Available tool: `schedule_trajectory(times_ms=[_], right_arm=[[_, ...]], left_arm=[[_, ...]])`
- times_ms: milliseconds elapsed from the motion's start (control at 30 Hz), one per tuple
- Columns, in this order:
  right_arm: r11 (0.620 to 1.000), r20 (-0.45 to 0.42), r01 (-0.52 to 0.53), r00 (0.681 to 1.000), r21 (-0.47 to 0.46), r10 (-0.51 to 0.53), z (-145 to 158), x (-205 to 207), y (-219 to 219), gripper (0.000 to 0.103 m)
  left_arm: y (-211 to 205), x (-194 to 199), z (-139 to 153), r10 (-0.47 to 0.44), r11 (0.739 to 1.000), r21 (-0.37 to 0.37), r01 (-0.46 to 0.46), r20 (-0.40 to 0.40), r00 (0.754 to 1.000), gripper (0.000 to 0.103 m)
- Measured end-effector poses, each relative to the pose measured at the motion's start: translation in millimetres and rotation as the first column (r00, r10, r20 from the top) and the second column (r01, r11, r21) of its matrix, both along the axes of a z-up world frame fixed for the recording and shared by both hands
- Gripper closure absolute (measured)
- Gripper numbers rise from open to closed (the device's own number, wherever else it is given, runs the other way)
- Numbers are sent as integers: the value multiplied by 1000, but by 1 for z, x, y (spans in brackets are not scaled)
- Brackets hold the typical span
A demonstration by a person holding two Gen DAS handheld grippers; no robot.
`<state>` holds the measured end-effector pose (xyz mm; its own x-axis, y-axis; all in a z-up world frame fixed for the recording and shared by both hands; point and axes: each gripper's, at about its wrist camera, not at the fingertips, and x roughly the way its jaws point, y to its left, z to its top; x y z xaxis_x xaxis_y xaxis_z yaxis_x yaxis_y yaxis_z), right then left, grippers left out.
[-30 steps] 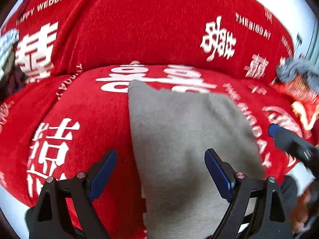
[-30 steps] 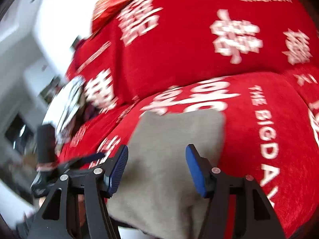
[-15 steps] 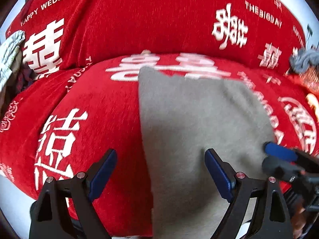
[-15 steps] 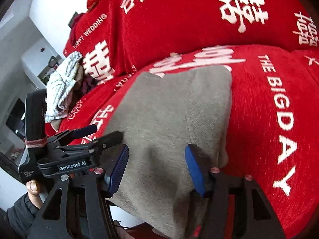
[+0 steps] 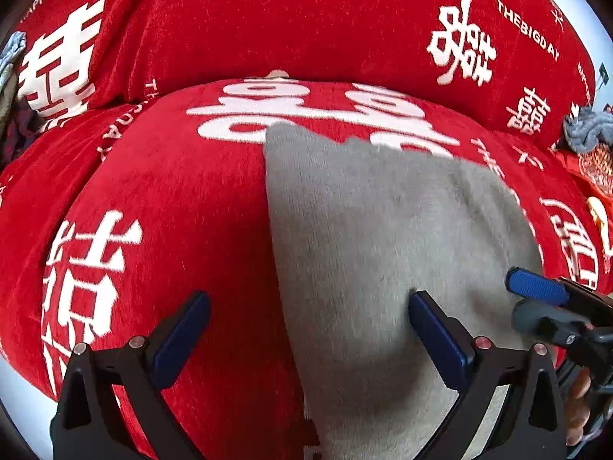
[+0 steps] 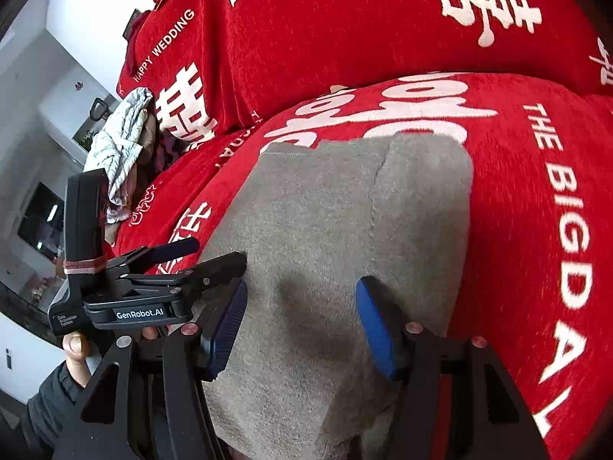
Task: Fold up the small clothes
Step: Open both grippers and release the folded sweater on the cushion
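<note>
A grey-brown garment (image 5: 383, 253) lies flat on the red sofa seat and hangs over its front edge; it also shows in the right wrist view (image 6: 345, 237). My left gripper (image 5: 310, 329) is open and empty, straddling the garment's left edge near the seat front. My right gripper (image 6: 302, 326) is open and empty, low over the garment's near part. The right gripper shows at the right edge of the left wrist view (image 5: 544, 306). The left gripper shows at the left of the right wrist view (image 6: 184, 260).
The red sofa cover (image 5: 161, 199) with white lettering spans seat and backrest (image 6: 345, 19). A pale patterned cloth pile (image 6: 118, 142) lies at the sofa's left end. A grey-blue cloth (image 5: 586, 130) lies at the sofa's right end. White wall and furniture (image 6: 46, 88) stand to the left.
Both grippers have moved closer over the garment, staying open. The right gripper has swung from the sofa's right side toward the left gripper. The garment lies as before.
</note>
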<state>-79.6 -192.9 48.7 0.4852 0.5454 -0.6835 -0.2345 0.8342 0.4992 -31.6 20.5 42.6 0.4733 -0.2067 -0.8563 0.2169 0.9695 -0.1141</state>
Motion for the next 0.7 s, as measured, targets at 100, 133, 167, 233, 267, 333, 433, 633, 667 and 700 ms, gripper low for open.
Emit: schedule_trajectory(times_ms=[100, 133, 167, 233, 267, 333, 433, 633, 667, 700], right_arm=[[1000, 17, 30, 999, 2, -30, 15, 16, -9, 40], [999, 9, 34, 999, 17, -34, 18, 25, -13, 40], [999, -2, 31, 1000, 31, -31, 18, 34, -14, 40], [999, -31, 29, 999, 44, -27, 13, 48, -17, 39], [999, -53, 39, 998, 34, -37, 8, 57, -18, 39], [999, -102, 52, 994, 16, -50, -5, 71, -21, 39], [998, -119, 54, 991, -13, -55, -17, 80, -21, 40], [998, 17, 32, 999, -60, -31, 15, 39, -4, 39], [998, 38, 13, 999, -59, -11, 19, 28, 0, 39], [998, 51, -3, 999, -68, 6, 21, 18, 5, 39]], left_arm=[[-4, 16, 14, 7, 1000, 7, -7, 26, 1000, 0], [-6, 22, 17, 9, 1000, 11, -10, 27, 1000, 0], [-8, 27, 18, 9, 1000, 16, -10, 26, 1000, 0], [-17, 40, 14, -1, 998, 55, 1, -3, 1000, 0], [-20, 45, 9, -4, 997, 83, 5, -17, 1000, 0], [-27, 52, -4, -9, 991, 132, 14, -40, 999, 0], [-24, 55, -12, 8, 994, 110, -2, -54, 998, 0], [-24, 14, 16, 14, 981, 189, -37, 122, 992, 0], [-25, 2, 20, -1, 978, 206, -30, 152, 988, 0], [-26, -6, 22, -10, 976, 218, -29, 175, 985, 0]])
